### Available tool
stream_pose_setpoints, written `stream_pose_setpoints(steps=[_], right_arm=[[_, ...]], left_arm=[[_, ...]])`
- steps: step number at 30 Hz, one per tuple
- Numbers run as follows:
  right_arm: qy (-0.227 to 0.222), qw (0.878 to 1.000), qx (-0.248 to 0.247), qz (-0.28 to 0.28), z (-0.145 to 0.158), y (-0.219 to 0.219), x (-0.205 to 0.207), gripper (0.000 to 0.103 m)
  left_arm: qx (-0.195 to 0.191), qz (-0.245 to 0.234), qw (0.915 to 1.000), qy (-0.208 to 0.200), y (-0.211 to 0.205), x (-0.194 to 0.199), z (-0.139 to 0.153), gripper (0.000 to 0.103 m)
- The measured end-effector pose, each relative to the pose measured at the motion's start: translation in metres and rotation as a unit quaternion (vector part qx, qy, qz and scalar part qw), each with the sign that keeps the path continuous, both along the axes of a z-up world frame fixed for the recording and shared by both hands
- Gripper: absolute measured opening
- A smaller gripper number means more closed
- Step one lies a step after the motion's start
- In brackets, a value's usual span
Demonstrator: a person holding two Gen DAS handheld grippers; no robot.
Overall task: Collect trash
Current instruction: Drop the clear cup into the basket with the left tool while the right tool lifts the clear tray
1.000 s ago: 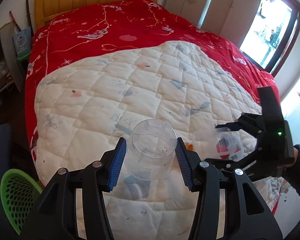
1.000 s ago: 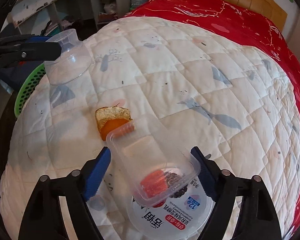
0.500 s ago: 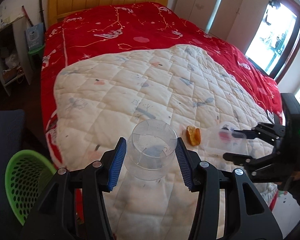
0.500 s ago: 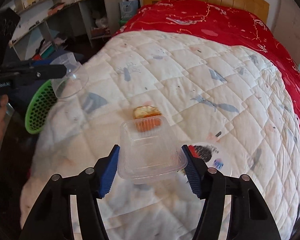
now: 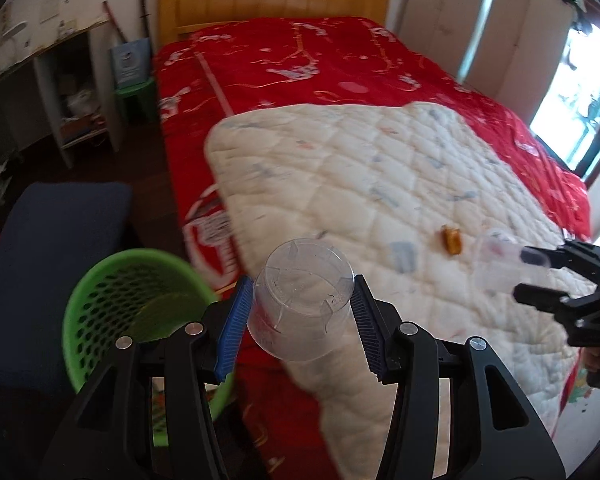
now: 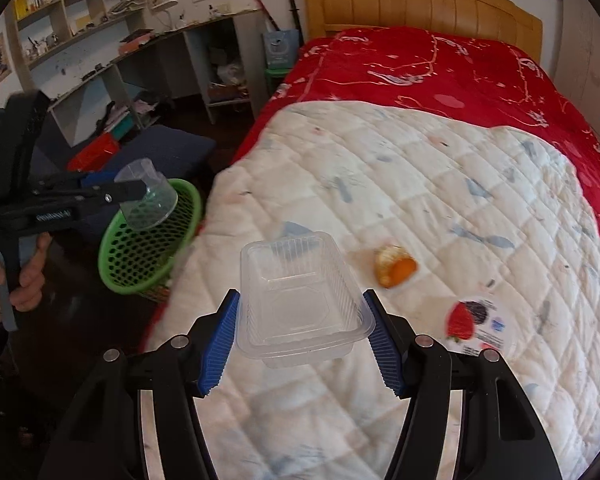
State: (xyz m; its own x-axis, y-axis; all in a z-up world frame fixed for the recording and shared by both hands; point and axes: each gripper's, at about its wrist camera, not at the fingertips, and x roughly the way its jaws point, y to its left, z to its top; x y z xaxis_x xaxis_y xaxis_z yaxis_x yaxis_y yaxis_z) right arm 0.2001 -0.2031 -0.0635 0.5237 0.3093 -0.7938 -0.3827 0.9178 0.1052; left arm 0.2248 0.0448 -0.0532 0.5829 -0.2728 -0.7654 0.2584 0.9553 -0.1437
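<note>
My left gripper (image 5: 303, 314) is shut on a clear plastic cup (image 5: 304, 276), held upside down beside the green mesh basket (image 5: 112, 300) at the bed's edge. In the right wrist view that cup (image 6: 150, 200) hangs just above the basket (image 6: 140, 260), in the left gripper (image 6: 134, 192). My right gripper (image 6: 302, 320) is shut on a clear rectangular plastic tray (image 6: 296, 284) above the white quilt (image 6: 420, 184). An orange peel (image 6: 394, 268) and a round printed lid (image 6: 478, 328) lie on the quilt to the right.
The red bedspread (image 5: 300, 60) covers the bed up to a wooden headboard (image 6: 420, 0). A dark blue cushion (image 5: 52, 240) sits behind the basket on the floor. Cluttered shelves and a desk (image 6: 100, 52) line the left wall. A person's hand (image 6: 24, 276) grips the left tool.
Both grippers have swung left toward the bed's edge, so the green basket now sits beside the cup. The right gripper closed on the tray and lifted it off the lid.
</note>
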Motion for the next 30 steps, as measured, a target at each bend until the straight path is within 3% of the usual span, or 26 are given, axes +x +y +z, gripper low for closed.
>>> stream_pose_setpoints(steps=[14,24,25,28,30], right_arm=[[0.01,0.999,0.032,0.036,-0.002,0.075,0.005,0.06],[0.019,0.997,0.048,0.055,-0.005,0.114,0.012,0.06],[0.02,0.997,0.05,0.056,-0.005,0.117,0.013,0.06],[0.024,0.997,0.053,0.06,-0.008,0.126,0.015,0.06],[0.025,0.996,0.054,0.063,-0.009,0.131,0.015,0.06]], left_arm=[[0.03,0.079,0.9959,0.032,0.076,-0.003,-0.034,0.05],[0.025,0.114,0.9916,0.055,0.112,0.003,-0.052,0.052],[0.024,0.117,0.9913,0.056,0.114,0.003,-0.053,0.053],[0.02,0.128,0.9899,0.058,0.123,0.003,-0.054,0.068],[0.016,0.13,0.99,0.053,0.129,0.002,-0.054,0.069]])
